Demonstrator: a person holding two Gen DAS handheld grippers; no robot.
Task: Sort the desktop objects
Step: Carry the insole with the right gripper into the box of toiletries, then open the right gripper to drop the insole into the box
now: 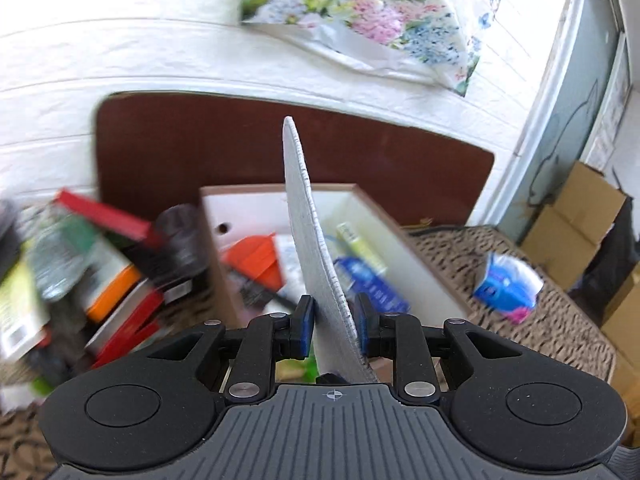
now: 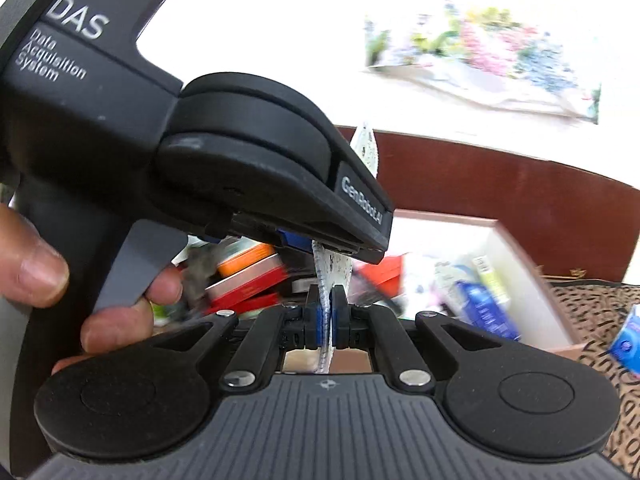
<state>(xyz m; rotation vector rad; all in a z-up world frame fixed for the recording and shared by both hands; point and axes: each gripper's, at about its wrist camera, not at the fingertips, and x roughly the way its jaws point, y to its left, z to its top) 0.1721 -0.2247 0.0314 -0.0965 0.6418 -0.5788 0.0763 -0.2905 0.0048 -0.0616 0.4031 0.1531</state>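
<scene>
- We see the right gripper with its blue-padded jaws pressed shut on a thin, flat, white speckled sheet with a stitched edge.
- The black left gripper crosses the upper left and clamps the same sheet higher up; a hand holds its grey trigger.
- Behind, blurred: a white open box with brown rim holding a blue packet; orange and red flat cases lie left of it.

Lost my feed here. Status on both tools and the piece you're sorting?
Left tool and right tool both shut on the white flat sheet, held on edge. Open box ahead, already holding items. Nothing between sheet and box.
</scene>
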